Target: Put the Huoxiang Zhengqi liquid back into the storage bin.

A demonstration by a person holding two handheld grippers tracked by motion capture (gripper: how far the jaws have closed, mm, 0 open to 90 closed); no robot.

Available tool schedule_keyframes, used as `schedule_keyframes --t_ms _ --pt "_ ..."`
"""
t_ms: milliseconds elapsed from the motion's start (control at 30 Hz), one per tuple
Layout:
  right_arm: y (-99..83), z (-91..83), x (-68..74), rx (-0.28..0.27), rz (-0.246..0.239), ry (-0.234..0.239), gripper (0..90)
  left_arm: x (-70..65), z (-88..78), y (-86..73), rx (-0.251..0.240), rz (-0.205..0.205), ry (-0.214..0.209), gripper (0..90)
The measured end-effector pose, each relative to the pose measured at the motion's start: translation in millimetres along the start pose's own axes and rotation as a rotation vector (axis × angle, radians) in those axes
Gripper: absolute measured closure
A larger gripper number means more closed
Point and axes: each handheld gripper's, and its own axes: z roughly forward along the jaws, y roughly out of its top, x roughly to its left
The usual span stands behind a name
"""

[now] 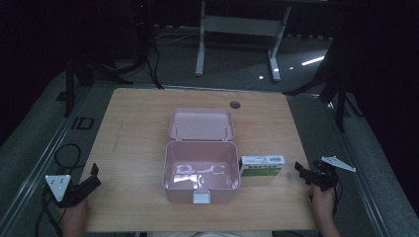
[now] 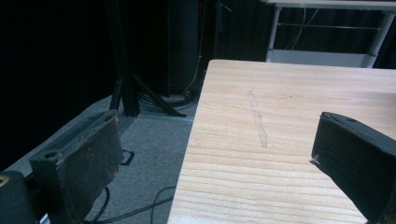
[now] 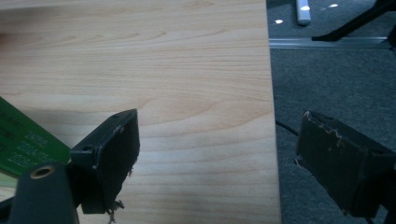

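A dim room: grey carpet floor [image 1: 237, 64], white desk frame [image 1: 237, 29] beyond the wooden table [image 1: 133, 128].

One pink box [image 1: 201, 168] with open lid, one green-and-white carton [image 1: 261, 166], two grippers, one table [image 1: 138, 123]

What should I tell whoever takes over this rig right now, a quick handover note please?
Left tool: open, empty, at the table's near left edge.
Right tool: open, empty, at the right edge, close to the green and white carton.
Pink box: mid-table, lid open and laid back; something pale lies inside, too unclear to name.
Done: box is open.
Left: nothing is gripped yet; probably the carton goes into the box.
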Motion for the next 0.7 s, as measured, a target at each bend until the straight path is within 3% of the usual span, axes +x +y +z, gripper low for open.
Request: schedule_keyframes --t_ms 100,133,233,267,400,600,633,700 --pt "0.1 0.2 -1.4 0.005 0.015 0.012 13.2 -0.8 0.3 0.0 0.001 0.004 0.002 2.1" --pt "0.7 1.2 -3.0 0.015 0.024 0.04 13.2 -0.8 0.5 0.0 0.003 0.005 0.002 2.1" --pt "1.0 2.0 -4.4 0.022 0.025 0.064 13.2 -0.7 0.8 0.1 0.006 0.005 0.001 2.1" --pt "1.3 1.7 -4.1 0.017 0.006 0.094 13.2 -0.5 0.9 0.1 0.007 0.004 0.0 2.1" --pt "2.4 2.5 0.9 0.064 -0.073 0.127 13.6 0.7 0.7 0.2 0.008 -0.006 0.0 2.1" --pt "3.5 3.2 6.3 0.179 -0.19 0.245 13.6 0.9 1.1 0.4 0.011 -0.005 -0.002 2.1" --pt "4.3 3.2 6.8 0.206 -0.211 0.288 13.6 0.8 1.2 0.4 0.011 -0.005 -0.001 2.1" --pt "6.2 1.6 8.7 0.236 -0.248 0.316 13.5 0.6 1.5 0.4 0.012 -0.004 -0.001 2.1"
